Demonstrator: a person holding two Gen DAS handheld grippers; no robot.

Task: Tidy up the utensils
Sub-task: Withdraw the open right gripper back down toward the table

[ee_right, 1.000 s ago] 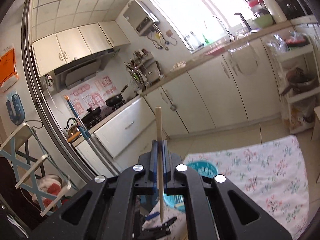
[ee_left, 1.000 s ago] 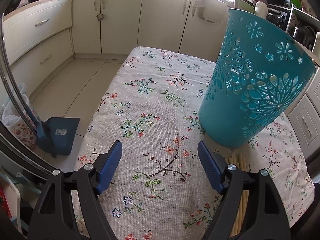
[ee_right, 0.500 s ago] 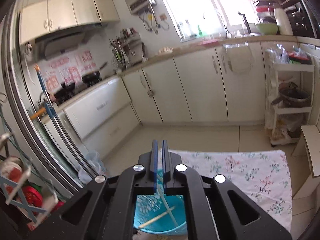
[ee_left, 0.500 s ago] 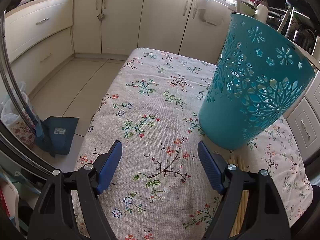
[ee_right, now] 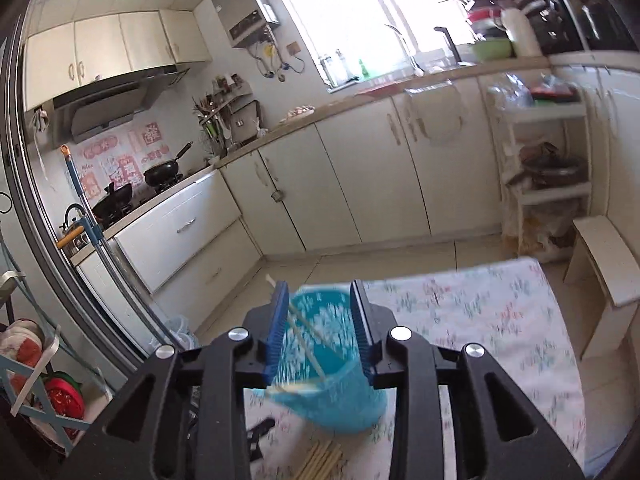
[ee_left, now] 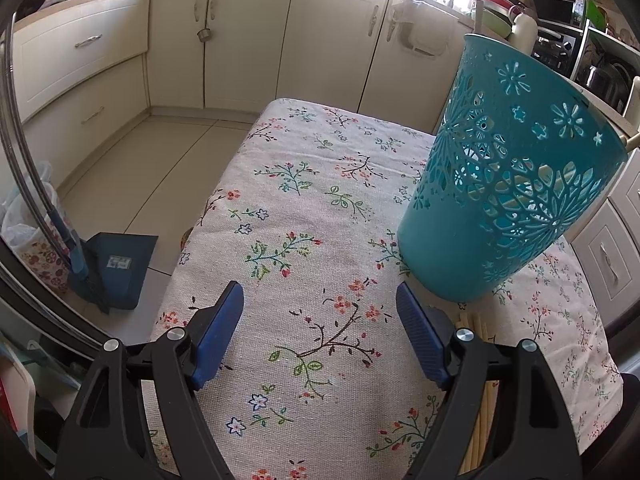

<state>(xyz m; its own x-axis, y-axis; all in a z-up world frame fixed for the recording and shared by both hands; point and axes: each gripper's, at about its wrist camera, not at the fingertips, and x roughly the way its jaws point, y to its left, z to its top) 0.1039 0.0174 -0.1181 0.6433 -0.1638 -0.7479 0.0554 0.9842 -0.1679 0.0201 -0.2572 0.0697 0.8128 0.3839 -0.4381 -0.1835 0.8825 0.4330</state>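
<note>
A teal perforated basket (ee_left: 508, 184) stands on the floral tablecloth (ee_left: 304, 208), right of my left gripper (ee_left: 320, 320), which is open and empty just above the cloth. Several wooden chopsticks (ee_left: 480, 408) lie on the cloth under its right finger. In the right wrist view my right gripper (ee_right: 320, 320) is open and empty above the basket (ee_right: 328, 364). Chopsticks (ee_right: 304, 340) lean inside the basket, one tip sticking past the left finger. More chopsticks (ee_right: 320, 460) lie on the cloth below.
A blue dustpan and brush (ee_left: 108, 264) stand on the floor left of the table. Kitchen cabinets (ee_left: 248, 40) run behind. A small white stool (ee_right: 604, 280) stands to the right of the table. A black object (ee_right: 260, 428) lies on the cloth near the basket.
My right gripper held a chopstick upright, tipped down over the basket, then opened; the chopstick now rests in the basket. The left gripper stayed open and nearly still.
</note>
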